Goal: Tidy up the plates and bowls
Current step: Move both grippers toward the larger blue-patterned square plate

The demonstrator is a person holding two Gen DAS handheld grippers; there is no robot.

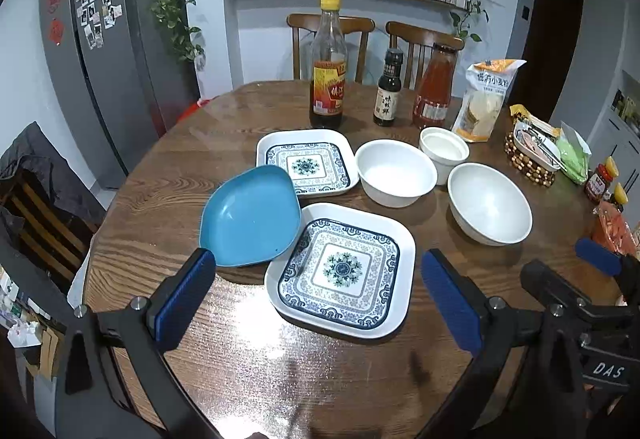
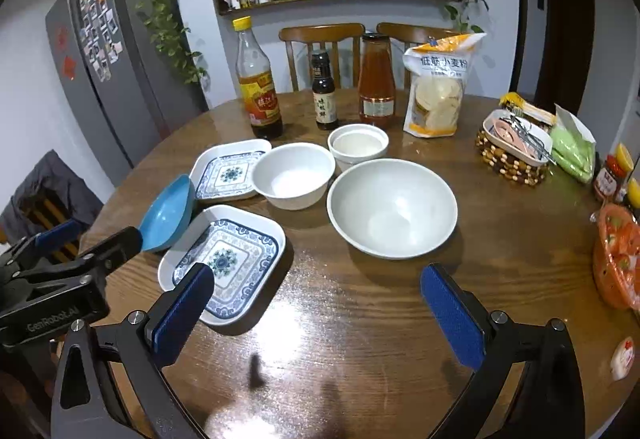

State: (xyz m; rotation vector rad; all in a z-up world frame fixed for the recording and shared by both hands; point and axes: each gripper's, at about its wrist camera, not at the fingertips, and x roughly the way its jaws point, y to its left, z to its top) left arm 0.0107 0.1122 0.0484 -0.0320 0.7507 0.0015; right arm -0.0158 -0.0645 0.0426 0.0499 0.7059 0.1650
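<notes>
Evidently my left gripper (image 1: 318, 293) and right gripper (image 2: 318, 303) stood spread, empty; the blue dish (image 1: 250, 217) ahead of my left jaws needed a level rim grip.

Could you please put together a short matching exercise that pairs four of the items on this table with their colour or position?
Things:
1. tilted dish
2. near square plate
3. largest bowl
4. yellow-capped bottle

Descriptions:
A. plain white, empty
B. solid blue, leaning on plate rims
C. dark liquid low inside, red-yellow label
D. white rim, blue patterned centre

Pairs: 1-B, 2-D, 3-A, 4-C
</notes>
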